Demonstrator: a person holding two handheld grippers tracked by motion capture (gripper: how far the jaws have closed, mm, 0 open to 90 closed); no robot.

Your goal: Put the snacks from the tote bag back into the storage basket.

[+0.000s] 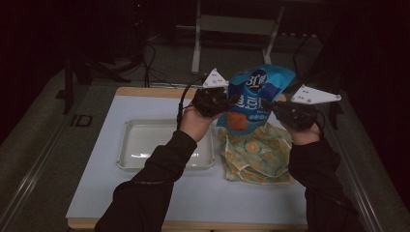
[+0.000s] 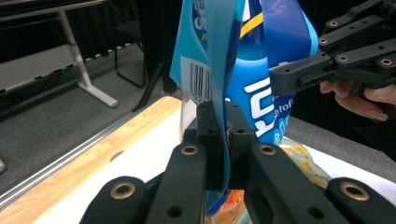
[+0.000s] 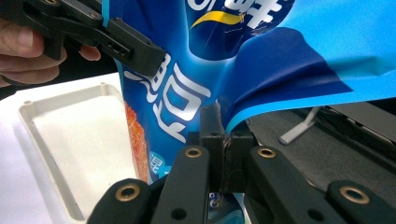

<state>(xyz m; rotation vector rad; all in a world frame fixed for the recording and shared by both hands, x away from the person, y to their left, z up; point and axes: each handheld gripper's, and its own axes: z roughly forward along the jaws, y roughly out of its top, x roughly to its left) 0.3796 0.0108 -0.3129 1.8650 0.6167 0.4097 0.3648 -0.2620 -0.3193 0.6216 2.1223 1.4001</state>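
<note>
A blue snack bag (image 1: 254, 94) with white lettering hangs upright above the table, held at both side edges. My left gripper (image 1: 232, 100) is shut on its left edge, and in the left gripper view the jaws (image 2: 223, 135) pinch the bag's seam (image 2: 261, 56) just below a barcode. My right gripper (image 1: 269, 104) is shut on the opposite edge, with a fold of the bag (image 3: 224, 56) clamped between its jaws (image 3: 223, 140). Each gripper view also shows the other gripper biting the bag: the right gripper (image 2: 292, 79) and the left gripper (image 3: 140, 49).
An empty white tray (image 1: 126, 145) lies on the pale mat at centre left, also in the right gripper view (image 3: 28, 116). A cloth with orange fruit prints (image 1: 256, 157) lies under the bag. A wooden table edge (image 2: 107, 154) and a desk leg (image 1: 196, 43) stand beyond.
</note>
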